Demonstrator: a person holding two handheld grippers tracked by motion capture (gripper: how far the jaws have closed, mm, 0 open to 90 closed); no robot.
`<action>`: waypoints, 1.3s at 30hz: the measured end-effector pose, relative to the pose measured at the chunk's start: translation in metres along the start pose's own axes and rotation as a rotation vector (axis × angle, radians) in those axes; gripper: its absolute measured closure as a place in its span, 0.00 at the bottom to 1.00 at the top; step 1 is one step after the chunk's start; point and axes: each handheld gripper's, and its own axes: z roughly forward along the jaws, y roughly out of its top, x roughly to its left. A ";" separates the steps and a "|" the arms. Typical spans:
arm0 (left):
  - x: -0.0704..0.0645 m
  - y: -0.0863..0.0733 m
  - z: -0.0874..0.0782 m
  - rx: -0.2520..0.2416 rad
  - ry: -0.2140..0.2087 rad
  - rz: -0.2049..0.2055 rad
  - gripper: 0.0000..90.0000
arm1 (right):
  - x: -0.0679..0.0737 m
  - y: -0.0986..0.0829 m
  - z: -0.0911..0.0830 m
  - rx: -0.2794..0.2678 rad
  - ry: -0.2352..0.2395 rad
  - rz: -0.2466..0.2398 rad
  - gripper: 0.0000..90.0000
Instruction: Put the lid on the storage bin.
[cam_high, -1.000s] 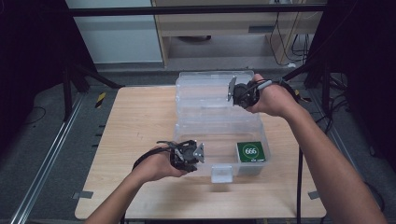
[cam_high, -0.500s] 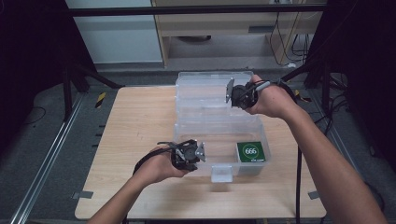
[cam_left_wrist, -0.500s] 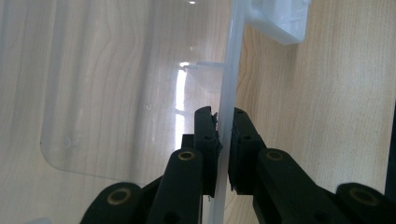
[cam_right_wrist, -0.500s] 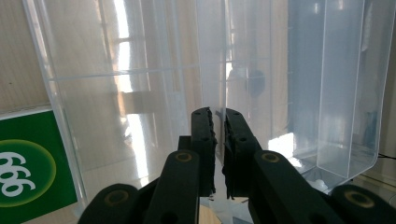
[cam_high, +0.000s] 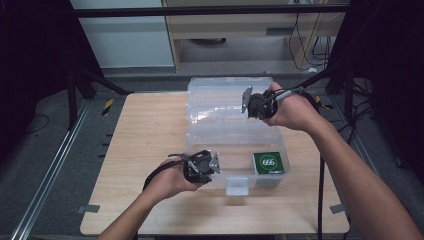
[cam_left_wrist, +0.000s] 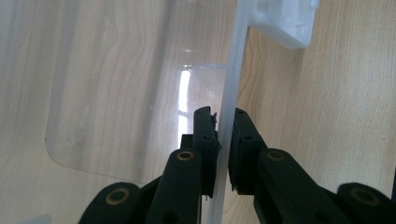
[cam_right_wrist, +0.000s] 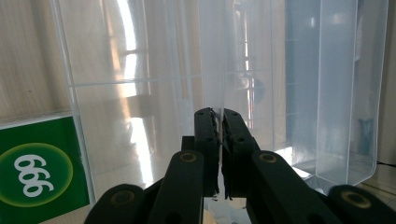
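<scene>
A clear plastic box (cam_high: 235, 150) stands open on the wooden table (cam_high: 145, 135), its lid (cam_high: 215, 97) swung to the far side. My left gripper (cam_high: 214, 164) is shut on the box's front wall (cam_left_wrist: 232, 79), one jaw inside and one outside, left of the white latch (cam_left_wrist: 282, 21). My right gripper (cam_high: 247, 99) is shut on the lid's right edge (cam_right_wrist: 212, 56), and its jaws (cam_right_wrist: 219, 116) pinch the thin clear plastic. A green pack marked 666 (cam_high: 269, 162) lies in the box's front right corner, also seen through the plastic as the green pack (cam_right_wrist: 37, 170).
The box's latch (cam_high: 236, 186) hangs over the table near its front edge. Bare tabletop lies to the box's left. Black frame posts and cables (cam_high: 320, 75) stand beyond the table's right far corner.
The right hand has sunk very slightly toward me with the lid's edge. The left gripper has stayed where it was on the front wall.
</scene>
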 end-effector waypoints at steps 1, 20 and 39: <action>0.000 0.000 0.000 0.000 0.004 -0.004 0.92 | 0.002 0.000 -0.002 -0.005 -0.003 -0.003 0.96; -0.001 -0.003 0.002 -0.036 0.030 -0.023 0.90 | 0.023 -0.001 -0.018 -0.054 -0.058 -0.028 0.97; -0.002 -0.003 0.003 -0.054 0.038 -0.031 0.90 | 0.026 0.000 -0.025 -0.095 -0.057 -0.020 1.00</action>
